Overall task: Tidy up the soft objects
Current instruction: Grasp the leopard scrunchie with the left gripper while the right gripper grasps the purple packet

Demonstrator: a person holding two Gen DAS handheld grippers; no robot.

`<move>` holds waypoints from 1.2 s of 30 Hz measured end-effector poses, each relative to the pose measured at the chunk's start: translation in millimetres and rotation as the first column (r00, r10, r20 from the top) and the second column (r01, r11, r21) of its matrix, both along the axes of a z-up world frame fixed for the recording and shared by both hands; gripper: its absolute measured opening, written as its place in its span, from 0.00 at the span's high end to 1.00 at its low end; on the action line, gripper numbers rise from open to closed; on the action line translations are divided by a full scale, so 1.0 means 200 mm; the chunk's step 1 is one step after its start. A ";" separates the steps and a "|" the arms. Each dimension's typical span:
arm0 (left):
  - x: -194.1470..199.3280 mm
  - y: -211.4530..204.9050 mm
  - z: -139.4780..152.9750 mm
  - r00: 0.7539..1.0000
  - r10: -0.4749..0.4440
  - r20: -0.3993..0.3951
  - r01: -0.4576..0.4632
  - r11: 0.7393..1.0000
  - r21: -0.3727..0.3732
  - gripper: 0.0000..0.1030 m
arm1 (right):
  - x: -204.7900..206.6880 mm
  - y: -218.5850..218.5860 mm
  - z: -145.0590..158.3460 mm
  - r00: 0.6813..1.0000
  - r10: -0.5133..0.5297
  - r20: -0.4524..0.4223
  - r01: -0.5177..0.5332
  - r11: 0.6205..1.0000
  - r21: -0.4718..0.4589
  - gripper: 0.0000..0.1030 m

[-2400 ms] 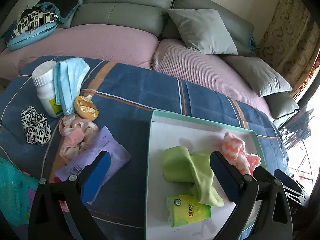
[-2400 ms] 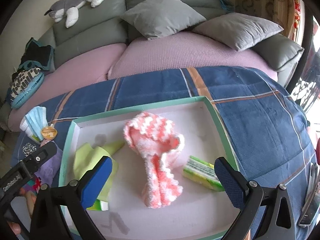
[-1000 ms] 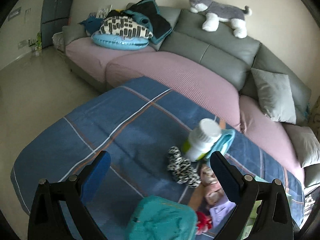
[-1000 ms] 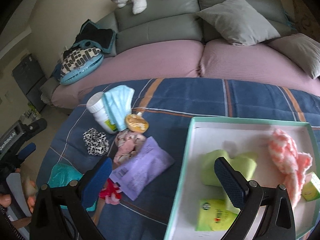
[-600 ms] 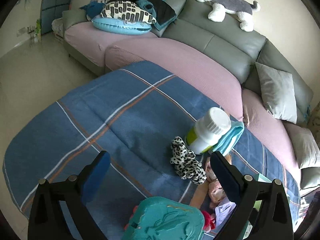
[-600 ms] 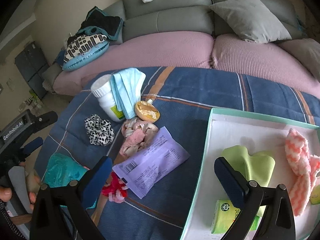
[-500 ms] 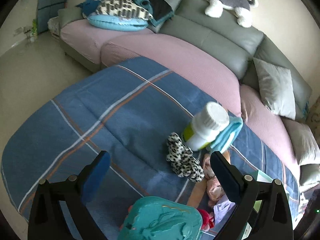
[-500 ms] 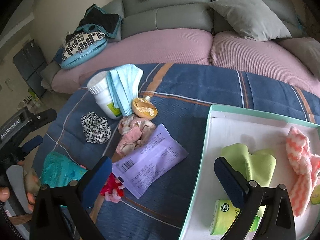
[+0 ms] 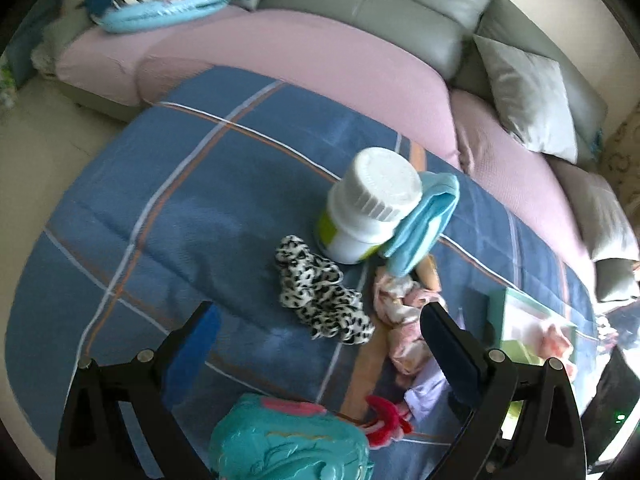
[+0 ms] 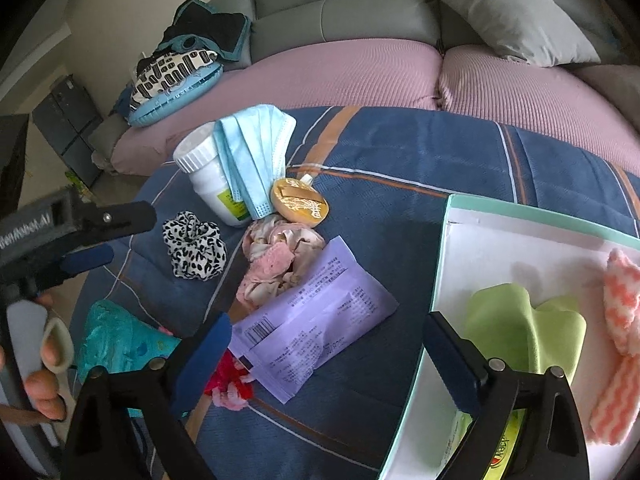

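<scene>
Left gripper [image 9: 316, 354]: jaws spread wide, nothing between the pads; it hangs over the blue plaid blanket [image 9: 168, 200], tilted down; a person's hand [image 10: 38, 364] holds it at the left edge of the right view
Right gripper [image 10: 326, 358]: jaws spread wide with nothing pinched, though they have just been easing a little closer; it hangs over the boundary between blanket and tray
Scrunchies: three counted; one leopard-print scrunchie [image 9: 320, 300] just ahead of the left gripper, between its fingers in the view; one pale pink scrunchie [image 10: 276, 260] ahead of the right gripper's left finger; one red-and-pink scrunchie [image 10: 230, 386] right beside that same finger, half under the packet
Purple packet [image 10: 312, 320]: one, flat on the blanket between the right gripper's fingers
White bottle [image 9: 368, 208]: one, upright beyond the leopard-print scrunchie; one blue face mask [image 10: 256, 160] leans against it
Round gold tin [image 10: 300, 202]: one, just right of the mask, touching the pale pink scrunchie
Teal pouch [image 9: 288, 440]: one, under the left gripper, nearest its camera
Tray [image 10: 520, 216]: one, white with a mint rim, behind the right gripper's right finger
Inside the tray: one green cloth [image 10: 524, 332]; one pink-and-white knitted piece [image 10: 620, 320]; one green tissue pack [image 10: 500, 452], partly hidden by the finger
</scene>
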State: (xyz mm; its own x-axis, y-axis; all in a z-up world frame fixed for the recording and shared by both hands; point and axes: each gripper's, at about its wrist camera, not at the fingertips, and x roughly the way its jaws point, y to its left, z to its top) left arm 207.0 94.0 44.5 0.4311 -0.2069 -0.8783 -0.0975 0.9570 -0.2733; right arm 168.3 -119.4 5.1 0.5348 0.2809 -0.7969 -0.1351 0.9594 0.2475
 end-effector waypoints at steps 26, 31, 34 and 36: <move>0.43 -0.05 -0.29 0.912 -0.187 -0.364 0.203 0.979 0.005 0.03 | 0.12 0.05 -0.05 0.985 0.049 -0.164 -0.040 0.998 0.054 0.07; 0.49 -0.05 -0.34 0.902 -0.185 -0.389 0.206 0.979 0.010 0.04 | 0.14 0.07 -0.06 0.983 0.055 -0.177 -0.050 0.998 0.034 0.07; 0.53 -0.03 -0.38 0.897 -0.170 -0.409 0.194 0.981 0.016 0.08 | 0.14 0.07 -0.06 0.981 0.066 -0.185 -0.060 0.998 0.035 0.07; 0.54 -0.02 -0.39 0.890 -0.174 -0.421 0.194 0.981 0.004 0.11 | 0.14 0.06 -0.06 0.979 0.073 -0.189 -0.067 0.997 0.037 0.07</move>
